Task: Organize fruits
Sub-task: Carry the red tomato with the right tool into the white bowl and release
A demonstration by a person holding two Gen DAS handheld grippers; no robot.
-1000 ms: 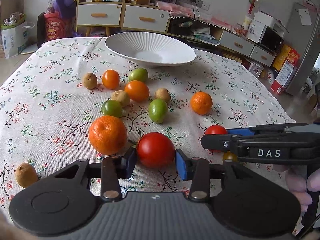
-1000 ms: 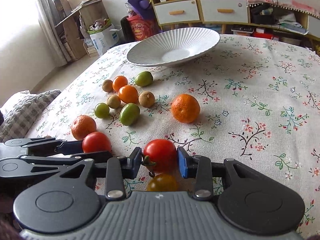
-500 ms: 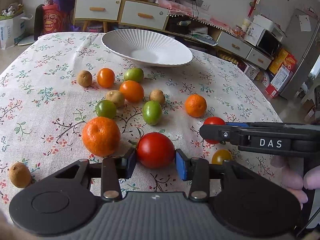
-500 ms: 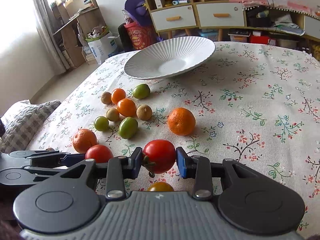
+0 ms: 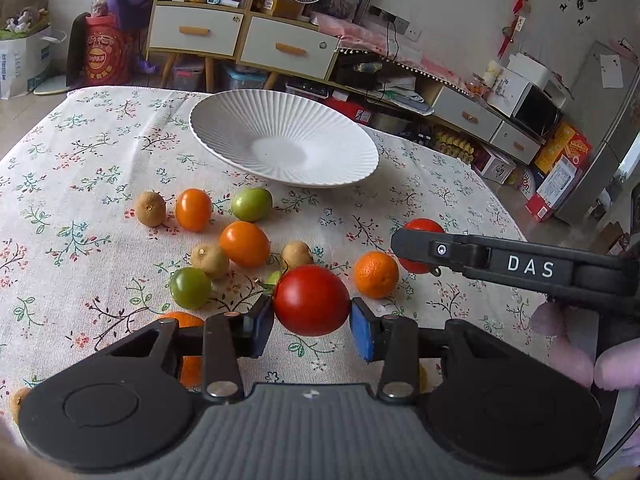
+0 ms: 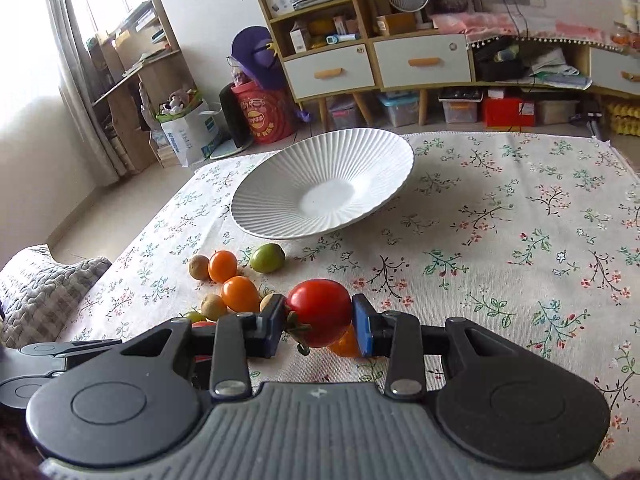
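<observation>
My left gripper [image 5: 312,322] is shut on a red tomato [image 5: 311,300] and holds it above the floral tablecloth. My right gripper [image 6: 319,324] is shut on a second red tomato [image 6: 320,311], also lifted; it shows from the side in the left wrist view [image 5: 418,236]. A white ribbed bowl [image 5: 240,120] stands empty at the far side of the table, and shows in the right wrist view [image 6: 280,200]. Loose oranges [image 5: 376,274], green fruits [image 5: 252,204] and small brown fruits [image 5: 150,208] lie between the grippers and the bowl.
A wooden drawer cabinet [image 5: 240,36] and cluttered shelves stand beyond the table. The table's right edge [image 5: 504,216] drops to floor with boxes. A grey cushion [image 6: 44,284] lies left of the table in the right wrist view.
Both grippers have risen from the cloth with their tomatoes and moved forward toward the bowl. The small yellow tomato stays on the table under the right gripper.
</observation>
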